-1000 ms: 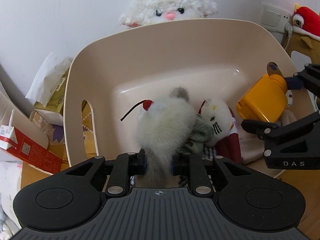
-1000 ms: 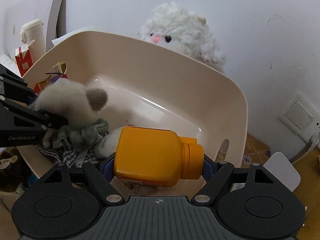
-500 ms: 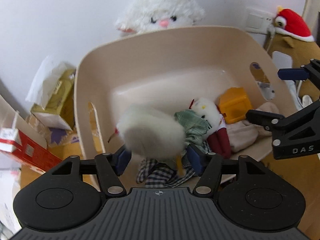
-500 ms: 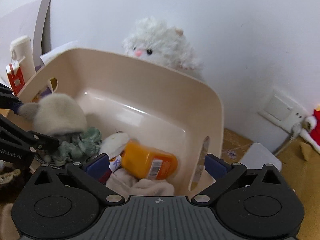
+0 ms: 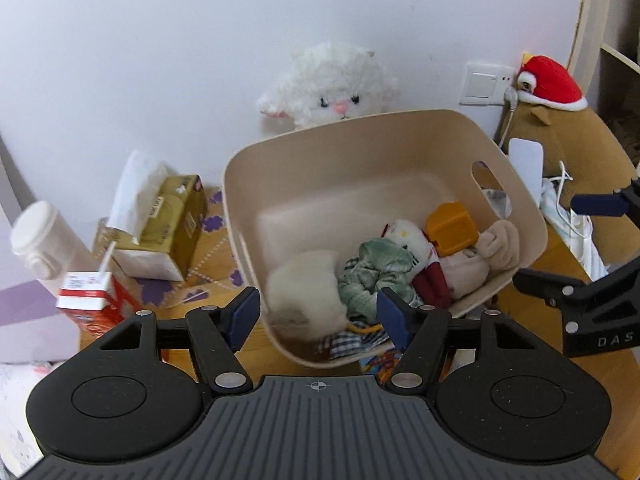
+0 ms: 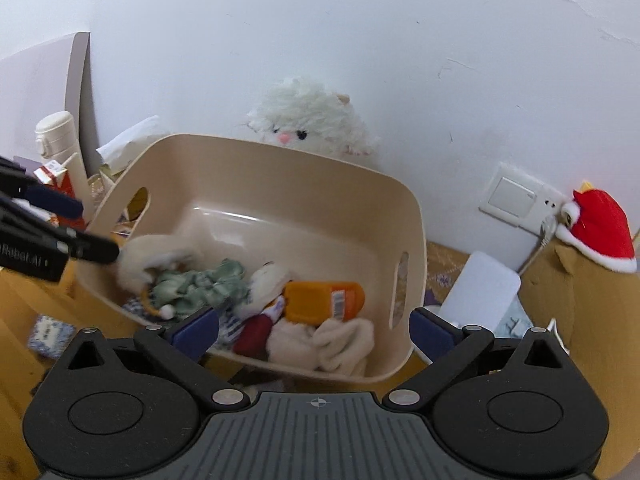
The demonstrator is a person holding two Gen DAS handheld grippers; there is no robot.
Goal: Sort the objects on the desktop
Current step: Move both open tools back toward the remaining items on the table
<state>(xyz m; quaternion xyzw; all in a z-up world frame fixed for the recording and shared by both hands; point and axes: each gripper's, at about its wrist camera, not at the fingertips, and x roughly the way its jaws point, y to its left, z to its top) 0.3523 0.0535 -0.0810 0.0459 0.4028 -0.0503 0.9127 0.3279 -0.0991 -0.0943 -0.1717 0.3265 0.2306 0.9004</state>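
Note:
A beige plastic bin (image 5: pixel 400 148) (image 6: pixel 248 168) stands by the wall. In it lie a white furry toy (image 5: pixel 308 288) (image 6: pixel 148 256), a green cloth (image 5: pixel 380 264) (image 6: pixel 200 284), a white cat doll in red (image 5: pixel 412 240) (image 6: pixel 264 280), an orange bottle (image 5: pixel 452 228) (image 6: pixel 320 300) and a beige towel (image 5: pixel 492 252) (image 6: pixel 328 340). My left gripper (image 5: pixel 318 312) is open and empty above the bin's near edge. My right gripper (image 6: pixel 314 326) is open and empty at the bin's near side.
A white plush sheep (image 5: pixel 332 88) (image 6: pixel 308 120) sits behind the bin. A tissue box (image 5: pixel 168 216), red carton (image 5: pixel 88 292) and white flask (image 5: pixel 44 240) stand left. A brown plush with a red hat (image 5: pixel 552 120) (image 6: pixel 596 232) and a white pad (image 6: pixel 480 292) are right.
Both grippers opened and pulled back from the bin. The furry toy dropped from the left gripper and the orange bottle from the right; both now lie in the bin.

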